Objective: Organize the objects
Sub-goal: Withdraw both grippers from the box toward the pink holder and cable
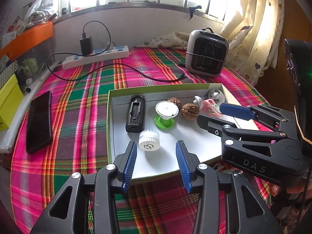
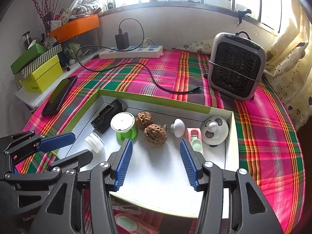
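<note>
Now both the left gripper (image 1: pixel 156 162) and the right gripper (image 2: pixel 156 160) hover with jaws released and nothing between them over the green-edged box (image 1: pixel 156 86) on the plaid-covered bench (image 1: pixel 78 89); inside lie two walnuts (image 2: pixel 155 135), a white cap (image 1: pixel 149 143) and a black charger (image 1: pixel 136 113)
</note>
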{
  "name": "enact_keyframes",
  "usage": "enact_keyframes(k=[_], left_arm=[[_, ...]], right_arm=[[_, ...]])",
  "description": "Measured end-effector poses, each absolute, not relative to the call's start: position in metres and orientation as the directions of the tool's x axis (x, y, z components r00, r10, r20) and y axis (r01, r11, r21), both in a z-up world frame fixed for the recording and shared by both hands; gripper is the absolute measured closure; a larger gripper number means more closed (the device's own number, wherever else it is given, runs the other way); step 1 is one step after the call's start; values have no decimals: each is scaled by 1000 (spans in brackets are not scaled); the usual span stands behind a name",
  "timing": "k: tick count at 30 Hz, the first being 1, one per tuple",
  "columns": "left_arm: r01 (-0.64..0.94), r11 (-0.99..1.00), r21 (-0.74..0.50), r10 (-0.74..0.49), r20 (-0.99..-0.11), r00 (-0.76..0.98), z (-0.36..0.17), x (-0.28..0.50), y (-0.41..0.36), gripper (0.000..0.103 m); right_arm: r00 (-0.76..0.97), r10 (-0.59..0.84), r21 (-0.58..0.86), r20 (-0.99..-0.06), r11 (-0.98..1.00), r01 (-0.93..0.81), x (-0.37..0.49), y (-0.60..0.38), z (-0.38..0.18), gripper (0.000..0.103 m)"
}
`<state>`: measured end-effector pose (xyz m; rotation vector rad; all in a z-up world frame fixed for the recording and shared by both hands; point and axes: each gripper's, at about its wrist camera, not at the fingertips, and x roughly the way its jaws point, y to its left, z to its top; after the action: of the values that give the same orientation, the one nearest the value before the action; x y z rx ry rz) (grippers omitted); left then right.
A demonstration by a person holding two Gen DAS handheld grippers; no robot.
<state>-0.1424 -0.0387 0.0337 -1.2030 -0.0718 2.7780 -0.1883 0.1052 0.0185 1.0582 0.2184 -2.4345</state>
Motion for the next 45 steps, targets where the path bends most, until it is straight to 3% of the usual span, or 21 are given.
enact_keyframes(k=[24,45], left_arm=[[-120,-982,-147,189,-706,-683,25,-85,-32,63],[-118,-979,-169,205,-734,-648,10,-86,-34,63]], right_arm=[[-631,-354,62,-690,-897,437,-123,151,18,51],[-472,-489,144,-734,-791,595,-115,140,-7,51]])
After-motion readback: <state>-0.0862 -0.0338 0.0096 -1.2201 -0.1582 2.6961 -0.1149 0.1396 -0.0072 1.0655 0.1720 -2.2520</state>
